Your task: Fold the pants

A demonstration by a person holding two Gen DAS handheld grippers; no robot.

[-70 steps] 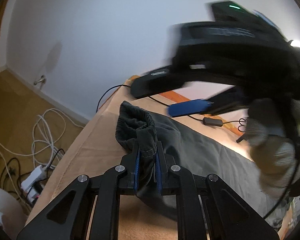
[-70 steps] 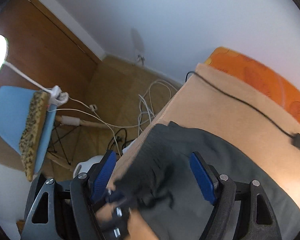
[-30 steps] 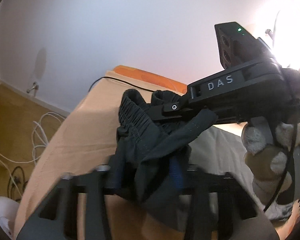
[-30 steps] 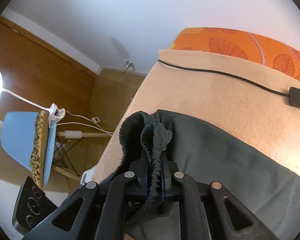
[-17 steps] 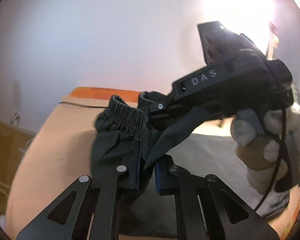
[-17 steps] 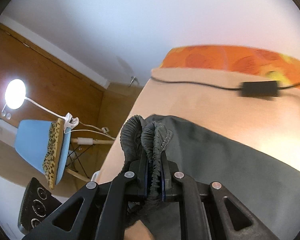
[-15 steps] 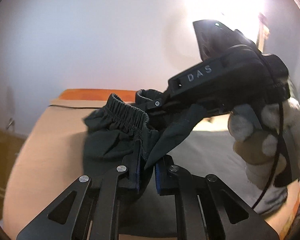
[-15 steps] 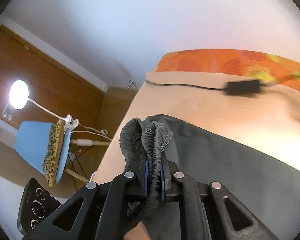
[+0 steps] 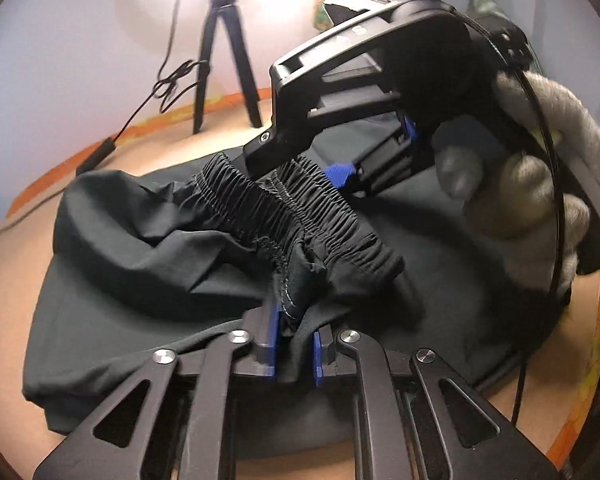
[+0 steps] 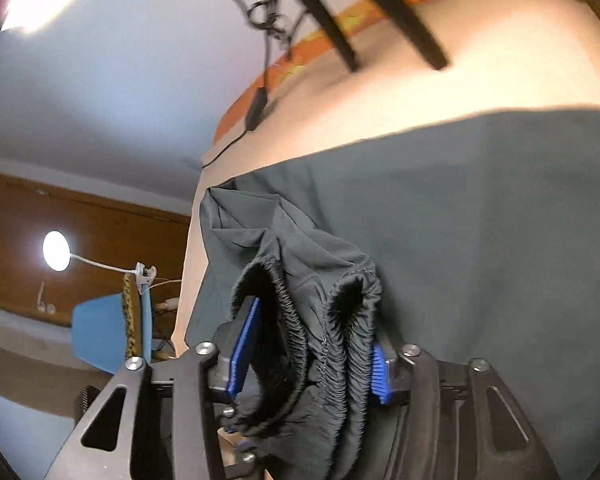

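Dark grey pants (image 9: pixel 148 264) lie on a tan bed cover (image 9: pixel 16 240), the top part doubled over the legs. My left gripper (image 9: pixel 294 338) is shut on a bunch of fabric at the elastic waistband (image 9: pixel 300 208). My right gripper (image 9: pixel 336 172), held in a gloved hand (image 9: pixel 532 184), sits over the far end of the waistband. In the right wrist view the pants (image 10: pixel 480 216) spread out ahead, and my right gripper (image 10: pixel 306 354) stands open with the gathered waistband (image 10: pixel 332 340) loose between its blue pads (image 10: pixel 244 344).
A black tripod (image 9: pixel 228 52) stands on the bed near the wall, with a black cable (image 9: pixel 140 108) and adapter trailing from it. An orange patterned sheet edge (image 10: pixel 340 24) runs behind. Off the bed stand a blue chair (image 10: pixel 108 332) and a lamp (image 10: pixel 56 256).
Both grippers carried the waistband across over the pant legs, so the pants now lie doubled. My right gripper, shut on the waistband half a second ago, has opened. The left stays shut.
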